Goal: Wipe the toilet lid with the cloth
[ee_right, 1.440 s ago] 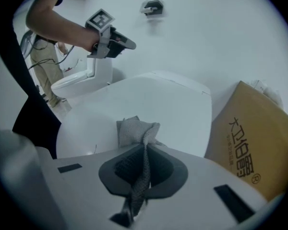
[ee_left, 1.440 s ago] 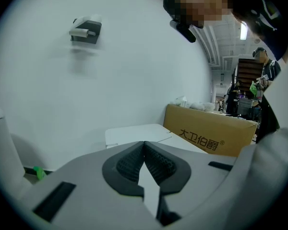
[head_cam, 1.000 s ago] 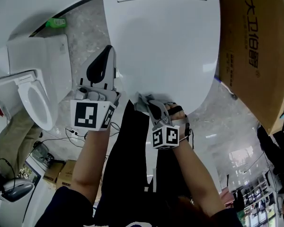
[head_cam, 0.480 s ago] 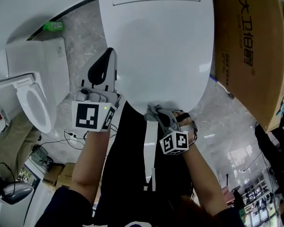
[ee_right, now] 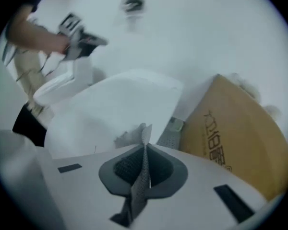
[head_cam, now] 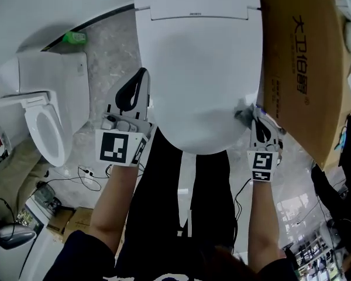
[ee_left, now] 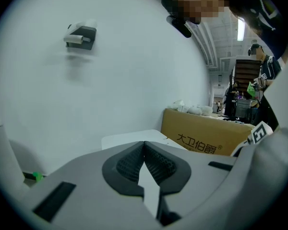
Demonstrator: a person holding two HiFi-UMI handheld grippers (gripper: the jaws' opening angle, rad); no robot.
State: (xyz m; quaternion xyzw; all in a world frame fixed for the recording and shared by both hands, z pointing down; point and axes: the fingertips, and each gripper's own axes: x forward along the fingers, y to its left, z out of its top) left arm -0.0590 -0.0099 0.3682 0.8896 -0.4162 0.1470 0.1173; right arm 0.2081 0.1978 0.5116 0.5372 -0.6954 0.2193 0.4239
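Right claw (ee_right: 145, 151) clamped on the thin grey cloth (ee_right: 140, 188), at the toilet lid (head_cam: 199, 69) right-front edge. Left claw (ee_left: 144, 150) closed, empty, just left of lid. Cloth looks light, limp, bunch-prone: pinch a fold. Lid hard, probably slick.

大卫伯爵 on cardboard box (head_cam: 304, 69) (toilet lid (head_cam: 199, 69) print too small).
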